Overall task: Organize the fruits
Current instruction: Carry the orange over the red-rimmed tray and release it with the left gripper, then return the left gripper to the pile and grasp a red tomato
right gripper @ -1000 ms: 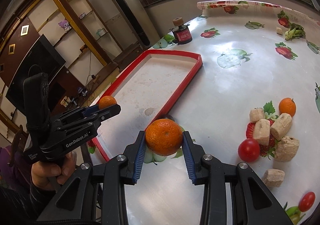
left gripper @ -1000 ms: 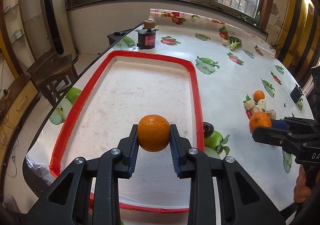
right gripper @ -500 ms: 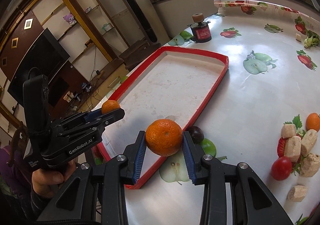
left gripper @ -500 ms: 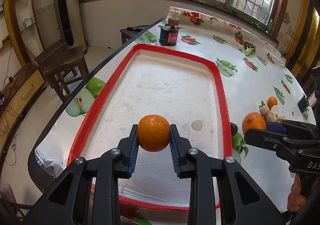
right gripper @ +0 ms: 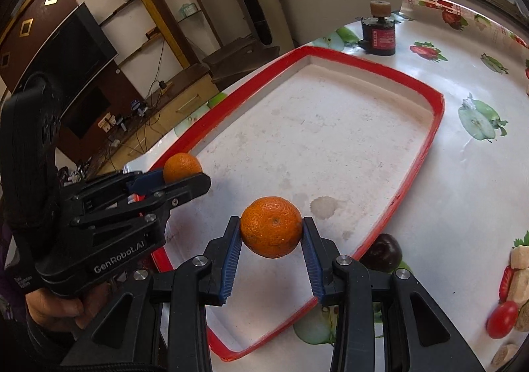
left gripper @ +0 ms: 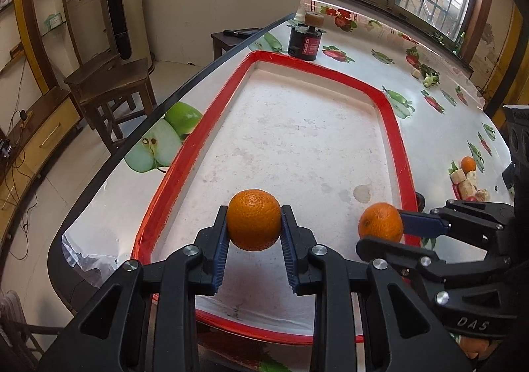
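Observation:
My left gripper (left gripper: 254, 226) is shut on an orange (left gripper: 254, 219), held above the near part of the red-rimmed white tray (left gripper: 393, 120). My right gripper (right gripper: 270, 234) is shut on a second orange (right gripper: 271, 226), which hangs over the tray's (right gripper: 436, 114) near right side. In the left wrist view the right gripper (left gripper: 383, 226) and its orange (left gripper: 380, 221) come in from the right. The right wrist view shows the left gripper (right gripper: 185, 175) with its orange (right gripper: 182, 167) at the left, over the tray's near left rim, a hand under it.
A dark plum (right gripper: 385, 253) lies just outside the tray's right rim. Further right sit beige chunks (right gripper: 520, 272), a red tomato (right gripper: 502, 324) and a small orange (left gripper: 468, 163). A dark jar (left gripper: 305, 41) stands behind the tray. Stools (left gripper: 112, 87) stand beyond the table's left edge.
Both grippers have moved left with their oranges. The right one has crossed from above the bare tablecloth to above the tray. The two now hang side by side.

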`<state>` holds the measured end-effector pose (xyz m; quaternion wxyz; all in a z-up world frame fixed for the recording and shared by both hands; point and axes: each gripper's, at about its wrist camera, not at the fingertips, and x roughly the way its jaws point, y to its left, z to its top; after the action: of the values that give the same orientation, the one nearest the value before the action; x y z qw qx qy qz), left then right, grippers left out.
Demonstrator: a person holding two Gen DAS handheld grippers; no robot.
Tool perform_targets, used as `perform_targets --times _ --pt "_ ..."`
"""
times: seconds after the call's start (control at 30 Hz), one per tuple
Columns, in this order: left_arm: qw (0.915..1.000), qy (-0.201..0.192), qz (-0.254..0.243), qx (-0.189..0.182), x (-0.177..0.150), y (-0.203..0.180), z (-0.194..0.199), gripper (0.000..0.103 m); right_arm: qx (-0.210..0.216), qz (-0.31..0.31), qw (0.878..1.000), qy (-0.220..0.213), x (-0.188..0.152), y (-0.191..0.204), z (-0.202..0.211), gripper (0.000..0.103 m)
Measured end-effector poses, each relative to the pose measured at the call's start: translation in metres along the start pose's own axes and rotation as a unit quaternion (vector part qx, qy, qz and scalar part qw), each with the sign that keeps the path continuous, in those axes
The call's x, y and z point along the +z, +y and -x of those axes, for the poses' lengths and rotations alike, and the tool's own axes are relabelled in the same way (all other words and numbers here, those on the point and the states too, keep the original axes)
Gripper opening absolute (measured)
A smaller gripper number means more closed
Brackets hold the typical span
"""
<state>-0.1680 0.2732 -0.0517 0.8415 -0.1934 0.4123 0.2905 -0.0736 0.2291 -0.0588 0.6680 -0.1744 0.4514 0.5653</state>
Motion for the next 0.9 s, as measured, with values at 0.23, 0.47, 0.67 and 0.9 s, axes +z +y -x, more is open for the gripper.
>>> perform_targets --times 0.23,0.47,0.67,0.9 --pt "0.9998 0.016 0.001 0.007 -0.007 0.003 -0.014 0.027 -0.011 0.052 0.998 0.03 -0.019 0.022 -0.016 0.037" --pt "0.9995 0.021 0.016 0.02 -0.005 0.008 -0.012 0.048 -0.012 0.056 0.998 0.027 -0.019 0.023 -0.016 0.04" --pt "0.9992 0.016 0.025 0.026 -0.001 0.011 -0.005 0.064 -0.012 0.053 0.998 0.007 -0.02 0.019 0.0 0.061" --pt "0.9987 0.015 0.015 0.047 0.0 0.004 -0.002 0.067 0.004 0.033 0.999 -0.015 -0.028 0.009 0.025 0.061"
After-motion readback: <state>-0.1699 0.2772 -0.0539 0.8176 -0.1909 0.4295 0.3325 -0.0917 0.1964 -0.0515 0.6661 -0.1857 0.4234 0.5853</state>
